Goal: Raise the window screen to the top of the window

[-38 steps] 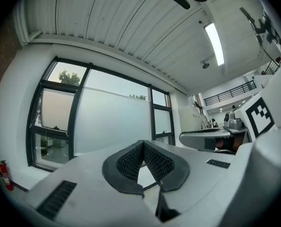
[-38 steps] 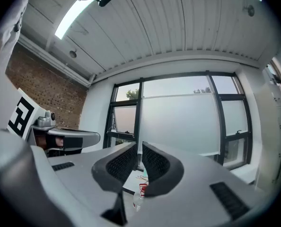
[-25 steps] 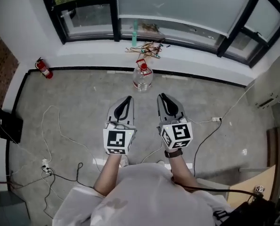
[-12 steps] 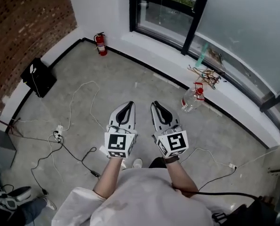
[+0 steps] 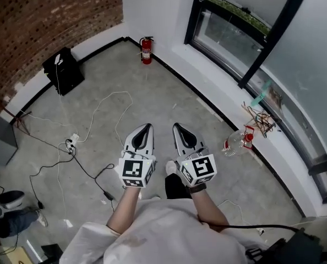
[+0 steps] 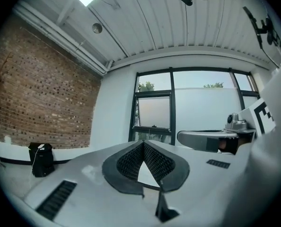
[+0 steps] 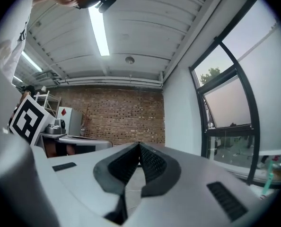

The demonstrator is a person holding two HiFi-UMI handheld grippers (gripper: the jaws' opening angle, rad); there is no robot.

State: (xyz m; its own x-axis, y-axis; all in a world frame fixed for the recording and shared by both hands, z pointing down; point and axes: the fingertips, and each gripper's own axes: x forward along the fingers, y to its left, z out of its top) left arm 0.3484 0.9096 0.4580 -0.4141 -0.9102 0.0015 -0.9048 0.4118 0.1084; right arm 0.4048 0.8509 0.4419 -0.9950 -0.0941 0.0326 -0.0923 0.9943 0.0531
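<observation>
The left tongs (image 5: 143, 132) and right tongs (image 5: 181, 132) hang side by side and level above the floor (image 5: 152, 98); both are shut tight with nothing between them, and the right pair has just been closing on empty air. The screen (image 5: 312, 65), seemingly the pale panel behind the dark frame (image 5: 265, 43), is untouched at the far right, well apart from both tongs; they point toward the extinguisher (image 5: 146, 49) rather than the glass, and how high the screen sits cannot be told.

Likely risks: shut tongs that reach the screen would only push it, and it could skew in its track; a bottle (image 5: 238, 143) stands just beside the sill (image 5: 218, 87) and cables (image 5: 86, 172) lie at the left, so a step toward the window could kick or snag them; the wire tangle (image 5: 260, 117) on the sill could be swept off.
</observation>
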